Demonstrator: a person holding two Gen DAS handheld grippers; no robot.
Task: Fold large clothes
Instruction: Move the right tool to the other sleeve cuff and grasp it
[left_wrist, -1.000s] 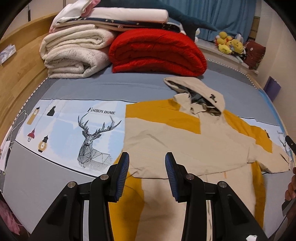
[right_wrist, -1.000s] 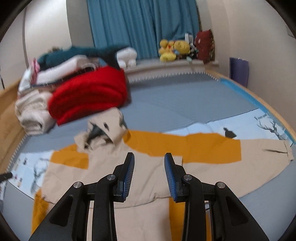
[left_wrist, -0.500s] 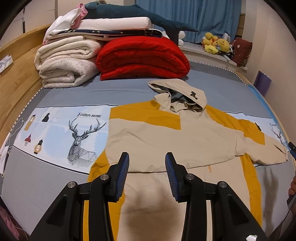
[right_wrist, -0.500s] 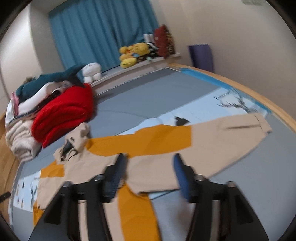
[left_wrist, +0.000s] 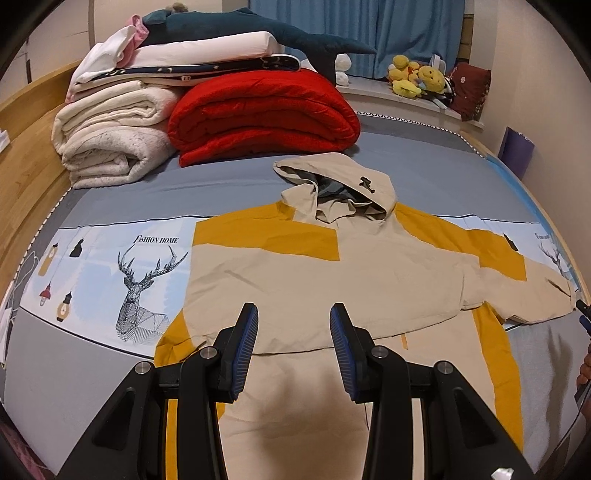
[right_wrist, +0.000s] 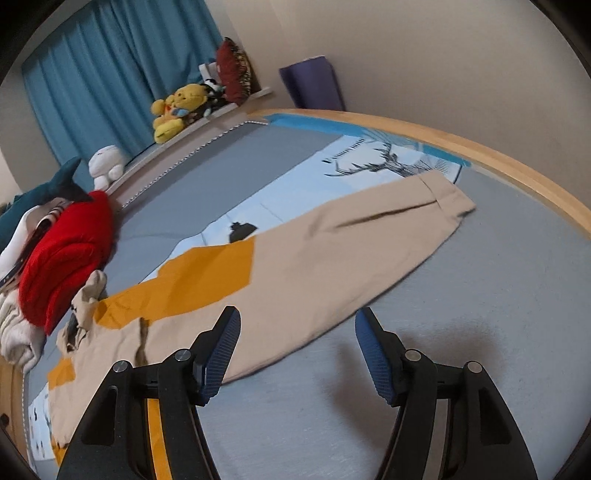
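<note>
A beige and mustard hooded jacket (left_wrist: 332, 280) lies flat on the bed, hood (left_wrist: 340, 184) toward the blankets. Its left sleeve is folded across the body. The other sleeve (right_wrist: 332, 258) stretches out to the right, its cuff (right_wrist: 443, 195) near the bed's wooden edge. My left gripper (left_wrist: 293, 347) hovers open over the jacket's lower body, nothing between its blue pads. My right gripper (right_wrist: 295, 354) stands wide open above the sleeve's near edge and the grey sheet, also with nothing in it. Its tip (left_wrist: 583, 314) and a hand (left_wrist: 585, 369) show at the left wrist view's right edge.
Folded red blanket (left_wrist: 262, 118), white blankets (left_wrist: 114, 147) and a dark shark plush (left_wrist: 258, 33) are stacked at the head of the bed. Plush toys (right_wrist: 177, 107) sit on a ledge by blue curtains. A wooden bed rail (right_wrist: 480, 147) runs beyond the cuff.
My right gripper's jaws have spread wider, and it has swung right along the stretched sleeve, rolling and dropping lower. My left gripper has drifted right over the jacket.
</note>
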